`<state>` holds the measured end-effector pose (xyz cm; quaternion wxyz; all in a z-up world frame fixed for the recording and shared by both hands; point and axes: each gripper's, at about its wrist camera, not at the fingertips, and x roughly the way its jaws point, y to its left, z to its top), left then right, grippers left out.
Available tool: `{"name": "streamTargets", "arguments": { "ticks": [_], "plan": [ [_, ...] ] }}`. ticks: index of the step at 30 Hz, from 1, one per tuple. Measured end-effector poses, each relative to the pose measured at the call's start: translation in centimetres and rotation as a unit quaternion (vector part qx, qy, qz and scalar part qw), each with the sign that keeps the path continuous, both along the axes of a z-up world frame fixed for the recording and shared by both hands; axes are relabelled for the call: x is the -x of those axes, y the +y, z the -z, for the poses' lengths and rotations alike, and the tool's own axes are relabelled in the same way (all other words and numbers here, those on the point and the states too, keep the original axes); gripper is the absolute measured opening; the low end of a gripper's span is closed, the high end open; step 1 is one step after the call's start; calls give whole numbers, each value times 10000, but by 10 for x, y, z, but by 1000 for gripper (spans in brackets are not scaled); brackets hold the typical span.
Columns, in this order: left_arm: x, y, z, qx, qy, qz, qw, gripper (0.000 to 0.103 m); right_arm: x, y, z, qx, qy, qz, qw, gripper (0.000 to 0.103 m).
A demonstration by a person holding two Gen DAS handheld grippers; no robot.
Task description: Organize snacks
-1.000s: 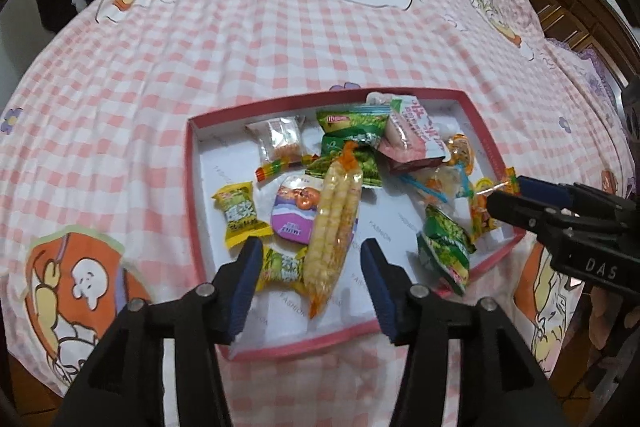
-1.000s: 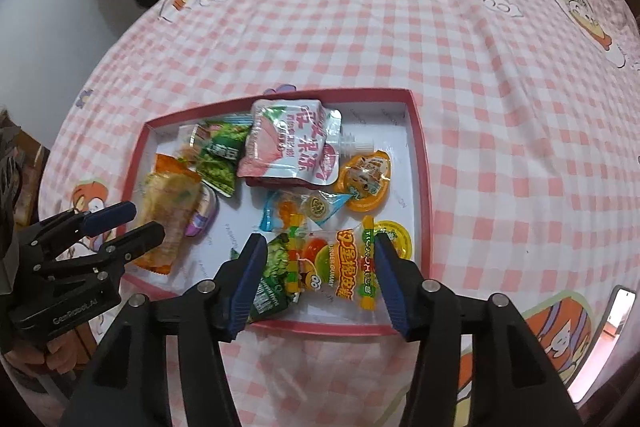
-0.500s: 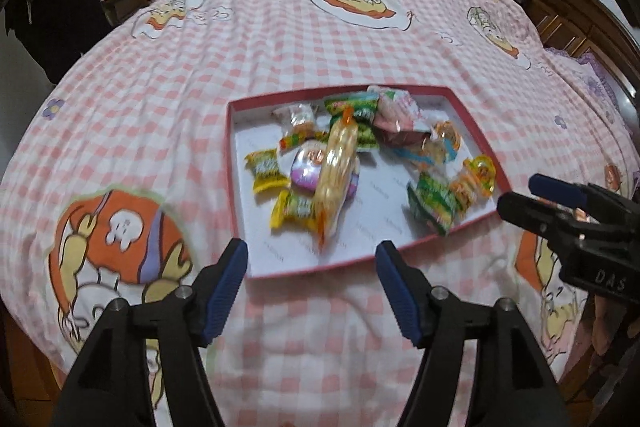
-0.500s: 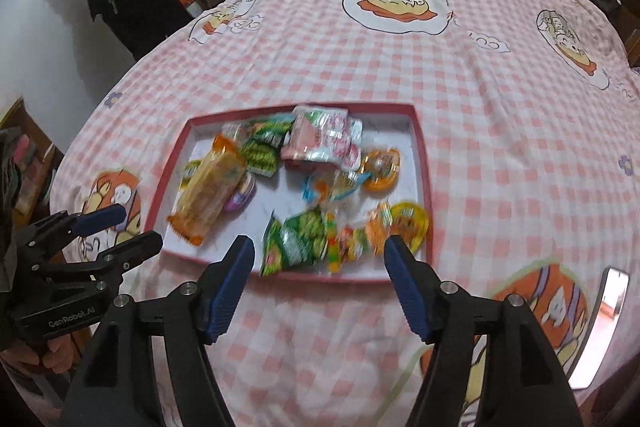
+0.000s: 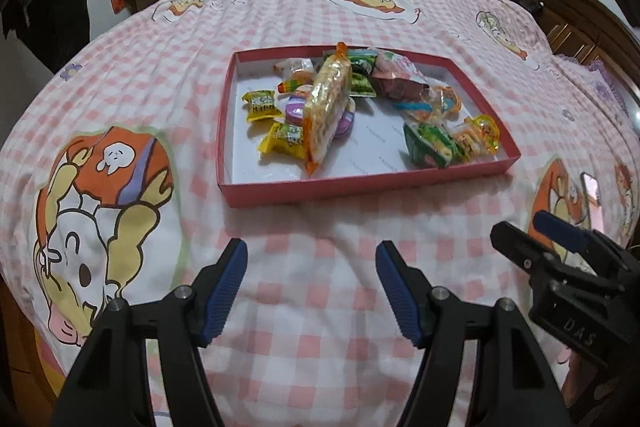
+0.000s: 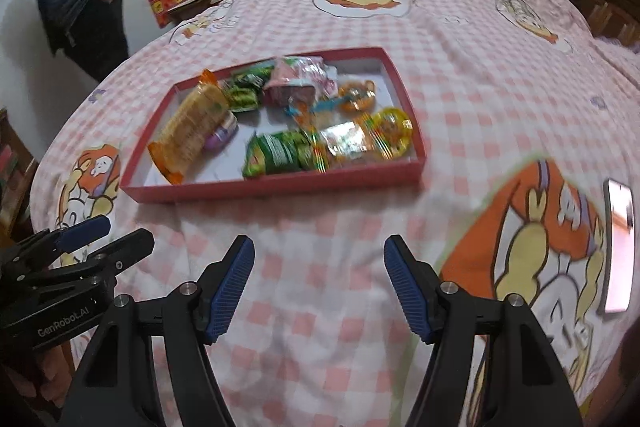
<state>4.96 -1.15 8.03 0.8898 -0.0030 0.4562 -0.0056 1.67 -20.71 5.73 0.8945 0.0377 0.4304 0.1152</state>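
One red tray (image 5: 280, 193) sits on one pink checked bed (image 5: 320, 19). Inside it, counted from the left wrist view:

- one long orange-ended cracker pack (image 5: 326, 107)
- two yellow candy packets (image 5: 262, 105)
- one purple round snack (image 5: 296, 109)
- three green packets (image 5: 430, 145)
- one pink pouch (image 5: 396, 73)
- two orange jelly cups (image 5: 486, 131)

Smaller wrapped pieces overlap; their number cannot be told. One phone (image 6: 618, 245) lies on the bed.

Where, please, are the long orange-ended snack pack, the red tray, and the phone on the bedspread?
long snack pack (image 5: 325, 107): left wrist view, middle of wrapper.
red tray (image 5: 360, 189): left wrist view, near wall.
phone (image 6: 619, 245): right wrist view, screen centre.
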Motion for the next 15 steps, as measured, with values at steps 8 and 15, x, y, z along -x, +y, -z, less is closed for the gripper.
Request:
{"name": "streamTargets", "arguments": {
  "ticks": [8, 15],
  "plan": [
    [-2, -8, 27, -155, 103, 26, 9998, 70, 14, 2, 15, 239, -288, 198, 9991, 69],
    [-2, -11, 39, -66, 214, 115, 9997, 70, 15, -2, 24, 103, -229, 274, 9993, 69]
  ]
}}
